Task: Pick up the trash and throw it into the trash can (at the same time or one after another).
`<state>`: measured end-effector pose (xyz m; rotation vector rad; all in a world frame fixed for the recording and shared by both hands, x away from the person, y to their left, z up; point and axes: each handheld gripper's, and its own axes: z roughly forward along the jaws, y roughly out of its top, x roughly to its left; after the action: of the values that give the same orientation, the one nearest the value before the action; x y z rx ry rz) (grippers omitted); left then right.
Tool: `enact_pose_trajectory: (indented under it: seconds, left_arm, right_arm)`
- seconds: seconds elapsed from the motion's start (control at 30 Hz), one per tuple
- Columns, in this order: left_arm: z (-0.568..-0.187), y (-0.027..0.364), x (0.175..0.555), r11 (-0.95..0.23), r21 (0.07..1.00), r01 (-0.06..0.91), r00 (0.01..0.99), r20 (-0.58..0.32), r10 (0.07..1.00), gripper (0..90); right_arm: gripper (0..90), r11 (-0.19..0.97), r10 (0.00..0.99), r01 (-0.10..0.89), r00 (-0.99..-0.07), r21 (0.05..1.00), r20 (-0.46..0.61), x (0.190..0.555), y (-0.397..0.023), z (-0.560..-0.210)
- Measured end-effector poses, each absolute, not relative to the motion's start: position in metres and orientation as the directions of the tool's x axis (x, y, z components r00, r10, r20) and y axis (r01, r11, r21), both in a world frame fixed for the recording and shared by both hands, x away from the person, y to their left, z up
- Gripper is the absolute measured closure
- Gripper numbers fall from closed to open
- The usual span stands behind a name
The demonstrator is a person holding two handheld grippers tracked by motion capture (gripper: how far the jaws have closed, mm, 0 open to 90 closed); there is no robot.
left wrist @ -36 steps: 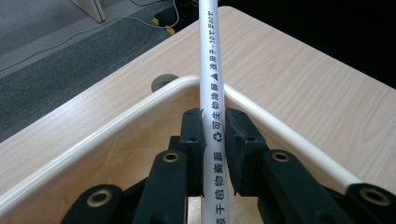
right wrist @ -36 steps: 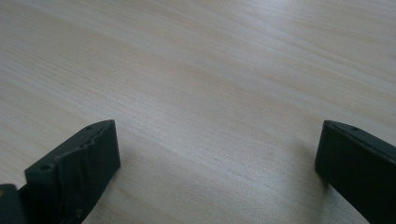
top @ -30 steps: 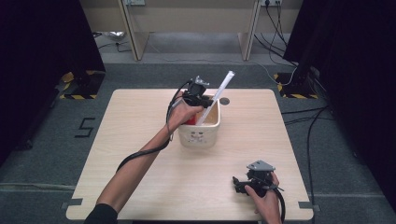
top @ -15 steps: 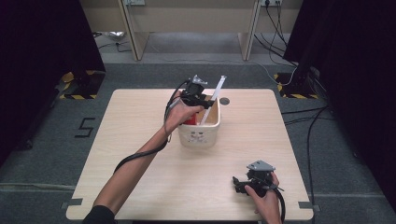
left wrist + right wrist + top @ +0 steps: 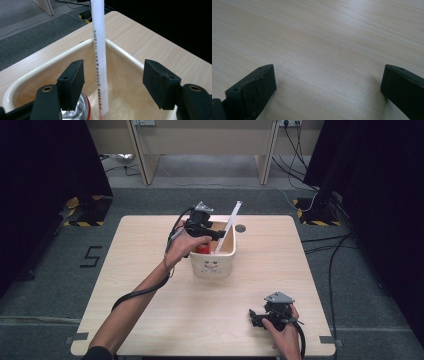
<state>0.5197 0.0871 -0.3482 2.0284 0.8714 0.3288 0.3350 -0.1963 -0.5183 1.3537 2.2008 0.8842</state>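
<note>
White tube, a long smooth plastic cylinder with small dark print down its side, stands propped in the cream bin. Lower end rests on the bin's floor, upper end leans on the far rim and sticks out past it. In the high view its long axis runs from bin floor up and away toward the table's far edge, tilted a bit right.

Bin is a rounded rectangular tub, glossy plastic, with a small printed face on the near wall and a thin clear liner inside, crinkled. A red can with a silver metal top lies in it, mostly hidden by the left gripper; its label is unreadable.

Left gripper hovers over the bin, black foam pads wide apart; its jaws have just been opening, with the tube between them but untouched. Tube's top is cut off by the frame edge in the left gripper view.

Right gripper sits low over the pale wood-grain table near the front edge, jaws spread wide, holding nothing. Left pad looks chewed and rough.
</note>
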Motion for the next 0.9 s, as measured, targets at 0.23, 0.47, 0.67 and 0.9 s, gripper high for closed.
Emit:
enact_pose_trajectory:
  seconds: [0.23, 0.47, 0.67, 0.9]
  left_arm:
    - [-0.346, 0.099, 0.507, -0.362, 0.815, 0.452, 0.726, -0.1, 0.681, 26.3]
    - [-0.345, 0.116, 0.492, -0.366, 0.822, 0.437, 0.727, -0.083, 0.682, 23.1]
    - [-0.349, 0.134, 0.483, -0.352, 0.83, 0.432, 0.722, -0.085, 0.686, 23.0]
    - [-0.353, 0.16, 0.464, -0.311, 0.852, 0.42, 0.727, -0.112, 0.677, 23.0]
  right_arm:
    - [0.2, 0.327, 0.895, 0.636, -0.445, 0.699, -0.014, 0.335, -0.196, -0.518]
    - [0.2, 0.327, 0.895, 0.636, -0.446, 0.699, -0.014, 0.335, -0.196, -0.518]
    - [0.2, 0.325, 0.896, 0.637, -0.445, 0.699, -0.01, 0.335, -0.196, -0.518]
    - [0.2, 0.328, 0.895, 0.636, -0.446, 0.699, -0.014, 0.335, -0.196, -0.519]
